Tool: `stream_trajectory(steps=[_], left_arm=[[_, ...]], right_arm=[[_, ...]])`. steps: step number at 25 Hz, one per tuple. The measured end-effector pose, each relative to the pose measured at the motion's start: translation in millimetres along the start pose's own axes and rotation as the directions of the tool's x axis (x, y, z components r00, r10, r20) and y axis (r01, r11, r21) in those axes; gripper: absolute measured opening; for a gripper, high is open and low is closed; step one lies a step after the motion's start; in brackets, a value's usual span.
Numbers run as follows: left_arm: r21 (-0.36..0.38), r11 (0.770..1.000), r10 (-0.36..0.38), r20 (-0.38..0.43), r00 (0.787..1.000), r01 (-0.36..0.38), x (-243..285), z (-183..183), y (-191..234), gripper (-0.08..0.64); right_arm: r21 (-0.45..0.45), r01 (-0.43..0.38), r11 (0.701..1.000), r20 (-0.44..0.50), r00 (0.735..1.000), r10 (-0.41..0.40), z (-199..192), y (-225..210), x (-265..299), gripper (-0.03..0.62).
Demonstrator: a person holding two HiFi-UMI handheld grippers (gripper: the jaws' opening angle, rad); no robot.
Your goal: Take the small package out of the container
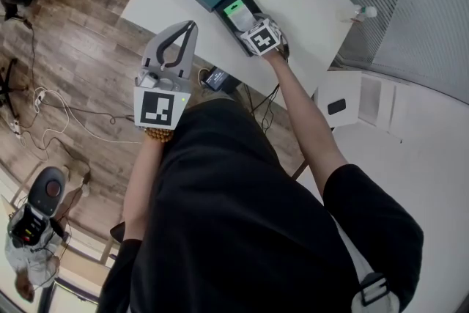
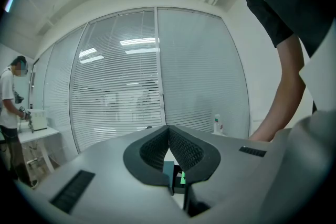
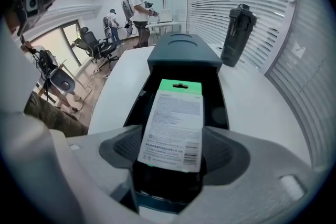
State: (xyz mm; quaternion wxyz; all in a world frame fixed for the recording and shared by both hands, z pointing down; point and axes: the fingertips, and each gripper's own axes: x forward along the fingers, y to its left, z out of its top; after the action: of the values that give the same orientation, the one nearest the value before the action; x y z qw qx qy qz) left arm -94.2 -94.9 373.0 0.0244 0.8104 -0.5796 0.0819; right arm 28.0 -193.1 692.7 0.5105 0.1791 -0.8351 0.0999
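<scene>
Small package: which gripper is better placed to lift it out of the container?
Right. The right gripper clamps the small package over the open container; the left gripper is shut, well short of it.

Black shirt [image 1: 242,216], beaded bracelet [image 1: 157,133] and grey left gripper [image 1: 190,27].

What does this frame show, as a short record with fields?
Surface: white table
Container: dark teal sliding box, drawer open
Package: small white-and-green card package, over the open drawer
Right gripper: shut on the package's sides
Left gripper: shut, empty, held apart from the box
Also: dark bottle standing beside the box
</scene>
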Motion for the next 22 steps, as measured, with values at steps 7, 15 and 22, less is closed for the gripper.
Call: stream_trajectory(steps=[7, 15, 22], left_arm=[[0.0, 1.0, -0.016, 0.005, 1.0, 0.016, -0.7, 2.3, -7.1, 0.006], [0.004, 0.999, -0.031, 0.009, 0.999, 0.031, 0.2, 2.5, -16.6, 0.006], [0.011, 0.999, -0.047, 0.012, 0.999, 0.047, 1.2, 3.0, -22.6, 0.006]], right_arm=[[0.059, -0.002, 0.998, 0.03, 1.0, 0.0, 1.1, 3.2, -10.8, 0.347], [0.074, 0.01, 0.997, 0.072, 0.997, -0.016, 2.7, 6.1, -23.0, 0.347], [0.091, 0.018, 0.996, 0.114, 0.993, -0.028, 8.6, 5.8, -36.3, 0.347]])
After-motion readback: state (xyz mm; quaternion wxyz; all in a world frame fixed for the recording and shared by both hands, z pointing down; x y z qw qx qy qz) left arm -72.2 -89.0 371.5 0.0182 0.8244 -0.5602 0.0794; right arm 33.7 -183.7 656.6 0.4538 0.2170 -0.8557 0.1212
